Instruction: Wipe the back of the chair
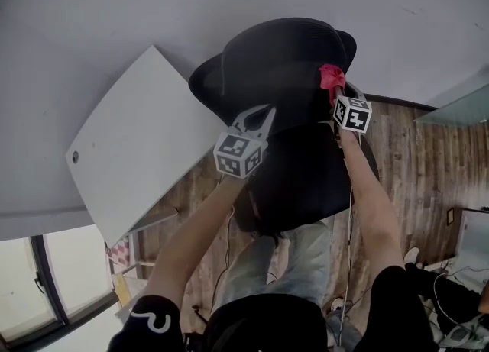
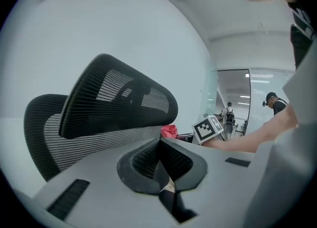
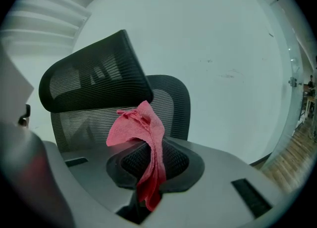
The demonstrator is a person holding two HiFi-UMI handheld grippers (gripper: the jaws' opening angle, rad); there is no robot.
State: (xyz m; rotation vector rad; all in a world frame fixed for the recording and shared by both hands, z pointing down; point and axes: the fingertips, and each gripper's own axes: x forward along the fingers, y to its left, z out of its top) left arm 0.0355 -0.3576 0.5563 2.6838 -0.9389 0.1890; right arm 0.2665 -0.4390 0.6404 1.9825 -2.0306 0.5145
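A black mesh chair shows from above in the head view, with its headrest (image 1: pixel 283 49) over the chair back (image 1: pixel 306 175). My right gripper (image 1: pixel 336 92) is shut on a red cloth (image 1: pixel 331 77) at the right side of the headrest. In the right gripper view the cloth (image 3: pixel 141 125) hangs out of the gripper (image 3: pixel 148 147) in front of the headrest (image 3: pixel 94 78) and back mesh (image 3: pixel 171 103). My left gripper (image 1: pixel 257 118) is shut and holds nothing, just left of the chair's middle. Its own view shows the gripper (image 2: pixel 159 145) pointing at the headrest (image 2: pixel 119 98), with the cloth (image 2: pixel 169 131) beyond.
A white tabletop (image 1: pixel 137 144) stands tilted in view left of the chair. Wooden floor (image 1: pixel 435 159) lies to the right, with cables (image 1: pixel 451 282) at the lower right. A white wall is behind the chair. A glass partition (image 2: pixel 233 98) and distant people (image 2: pixel 275 103) show far off.
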